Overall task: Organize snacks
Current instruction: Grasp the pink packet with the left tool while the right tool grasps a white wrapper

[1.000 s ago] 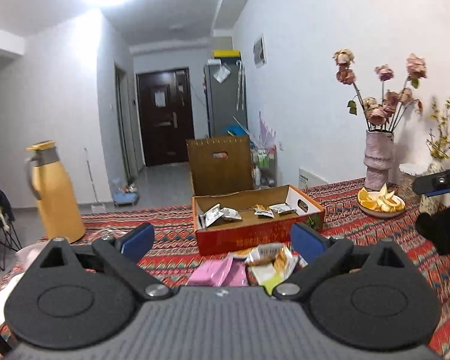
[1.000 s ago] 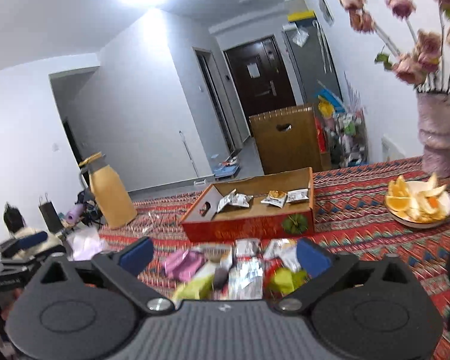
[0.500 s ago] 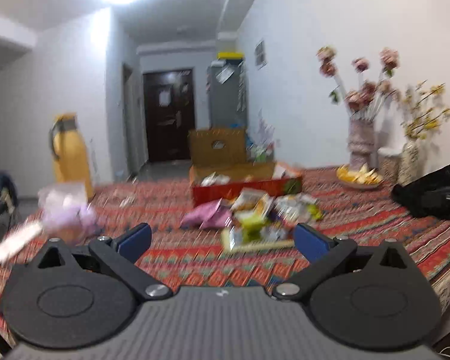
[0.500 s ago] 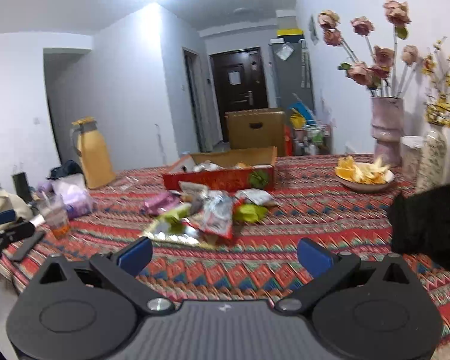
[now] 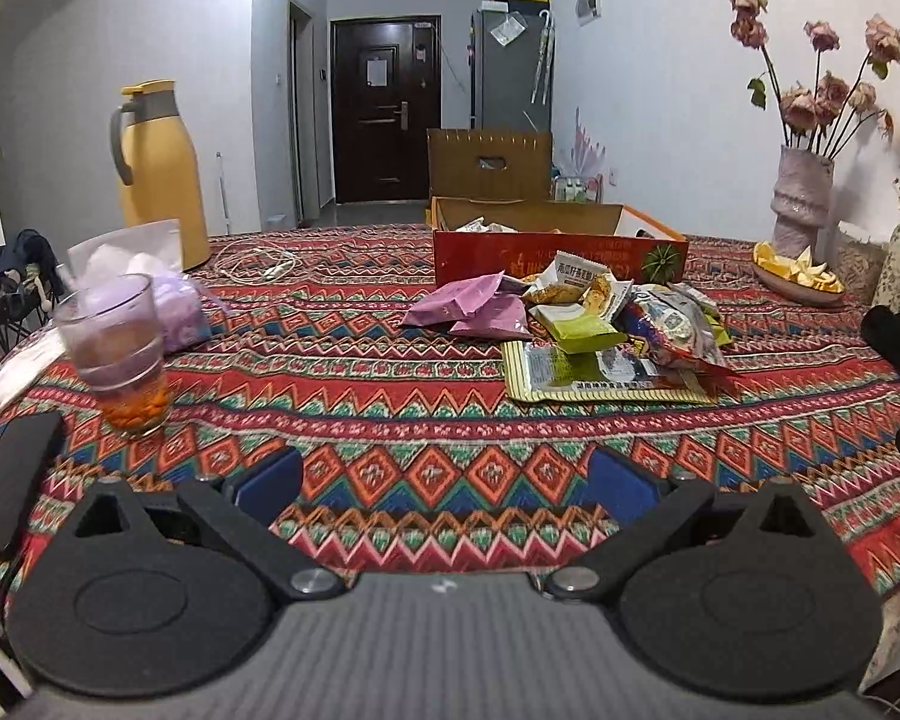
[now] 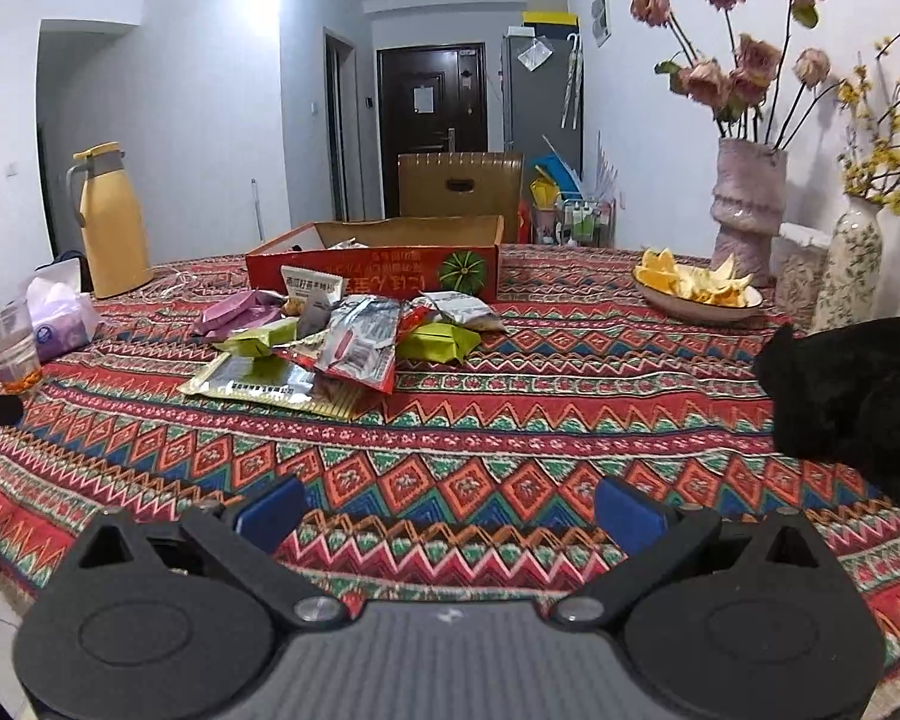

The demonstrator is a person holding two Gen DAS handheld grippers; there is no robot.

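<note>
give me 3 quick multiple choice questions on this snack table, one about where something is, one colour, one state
1. Where is the snack pile relative to the red box?
A. inside it
B. on the cloth in front of it
C. behind it

2. What colour is the jug?
A. yellow
B. green
C. white

3. What state is the left tool in?
A. shut on a packet
B. shut on the glass
C. open, holding nothing

Answers:
1 B: the packets lie on the patterned cloth on the near side of the box.
2 A: its body is yellow, with a grey handle and collar.
3 C: its blue pads stand wide apart with only cloth between them; the right tool is open too.
</note>
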